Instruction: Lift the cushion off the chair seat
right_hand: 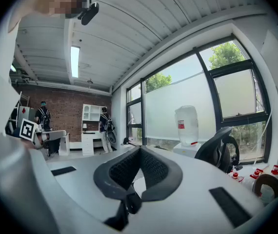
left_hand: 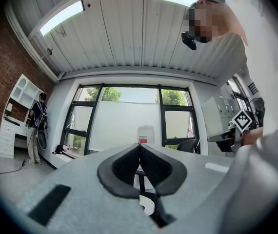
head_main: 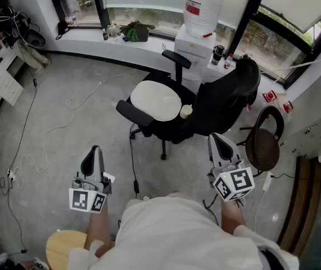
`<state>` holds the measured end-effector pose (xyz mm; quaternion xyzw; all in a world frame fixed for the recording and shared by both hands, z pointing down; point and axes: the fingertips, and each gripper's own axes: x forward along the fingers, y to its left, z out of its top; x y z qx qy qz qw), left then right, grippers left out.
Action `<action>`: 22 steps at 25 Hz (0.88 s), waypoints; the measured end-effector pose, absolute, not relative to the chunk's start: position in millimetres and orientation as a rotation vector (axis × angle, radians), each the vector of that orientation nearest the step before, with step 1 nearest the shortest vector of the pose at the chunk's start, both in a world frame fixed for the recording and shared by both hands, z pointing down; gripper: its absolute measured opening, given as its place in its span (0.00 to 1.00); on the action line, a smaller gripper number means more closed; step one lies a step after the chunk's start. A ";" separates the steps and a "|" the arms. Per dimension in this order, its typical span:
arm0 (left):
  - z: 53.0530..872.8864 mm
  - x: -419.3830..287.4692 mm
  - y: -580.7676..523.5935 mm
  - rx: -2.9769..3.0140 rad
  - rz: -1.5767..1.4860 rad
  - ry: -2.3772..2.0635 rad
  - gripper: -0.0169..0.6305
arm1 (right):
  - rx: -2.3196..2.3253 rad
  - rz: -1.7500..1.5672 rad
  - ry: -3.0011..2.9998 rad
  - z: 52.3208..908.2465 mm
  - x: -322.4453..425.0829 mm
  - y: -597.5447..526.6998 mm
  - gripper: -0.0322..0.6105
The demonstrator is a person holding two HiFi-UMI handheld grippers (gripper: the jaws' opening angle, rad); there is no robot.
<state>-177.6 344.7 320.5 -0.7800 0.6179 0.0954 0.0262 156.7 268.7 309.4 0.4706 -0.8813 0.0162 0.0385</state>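
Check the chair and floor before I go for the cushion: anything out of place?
A small pale cup-like thing sits on the seat at the edge of the cushion, by the backrest; it could tip when the cushion lifts. A loose white cable sprawls over the floor left of the chair.

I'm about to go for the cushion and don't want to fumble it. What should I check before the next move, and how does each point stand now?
1. Cushion lies flat on the chair seat: ok.
2. Left hand-held gripper open for a grasp: not ok, jaws together, empty.
3. Right hand-held gripper open: not ok, jaws together, empty.
4. Grippers at the cushion: not ok, both short of the chair.
5. Cushion free of other things: cannot tell; a small pale round object sits at its edge.
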 end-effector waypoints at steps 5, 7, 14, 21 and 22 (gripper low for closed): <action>319.1 -174.6 328.0 -2.465 0.282 1.845 0.05 | 1.501 0.079 -2.693 314.8 159.7 273.9 0.05; 316.0 -173.2 324.1 -2.472 0.295 1.831 0.05 | 1.486 0.083 -2.690 316.8 157.8 275.8 0.05; 310.9 -173.4 329.3 -2.445 0.317 1.854 0.05 | 1.484 0.130 -2.755 313.1 162.1 278.4 0.05; 309.1 -175.6 335.7 -2.390 0.364 1.924 0.17 | 1.488 0.143 -2.759 316.0 179.4 278.0 0.05; 308.9 -175.2 335.7 -2.384 0.370 1.934 0.23 | 1.496 0.145 -2.758 316.3 183.0 277.2 0.05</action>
